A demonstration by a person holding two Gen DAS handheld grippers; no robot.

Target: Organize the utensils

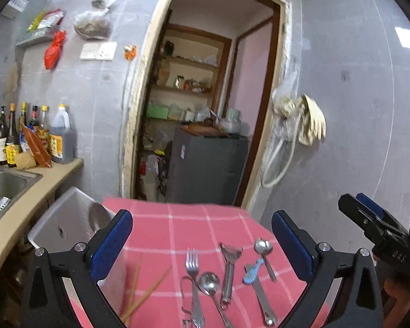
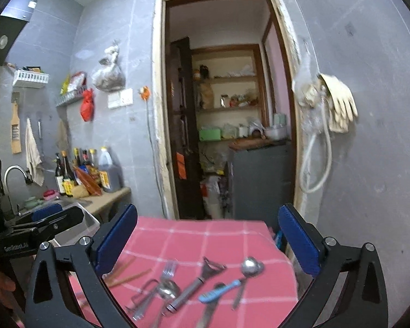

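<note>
A grey tiled wall is filling the background, with an open doorway cutting into it and showing shelves and a dark cabinet inside. A counter is running along the left, carrying a steel sink and a cluster of bottles. Pale gloves and a white hose are hanging on the wall right of the doorway.

A table under a pink checked cloth is sitting below both grippers, and a grey bin is standing just beside its left edge, near the counter.

The left gripper is hovering above the cloth with its blue pads spread wide and nothing between them. The right gripper is doing the same, its jaws standing wide apart and gripping nothing; it is also showing at the right edge of the left view.

The utensils are all lying on the cloth at its near side. From left to right in the left view: wooden chopsticks, blurred; a fork beside a thin wire tool; a large spoon just right of the fork's handle; a metal peeler; a table knife with a small blue piece lying across it; and a smaller spoon furthest right. The right view is too blurred to say which of them are touching.
</note>
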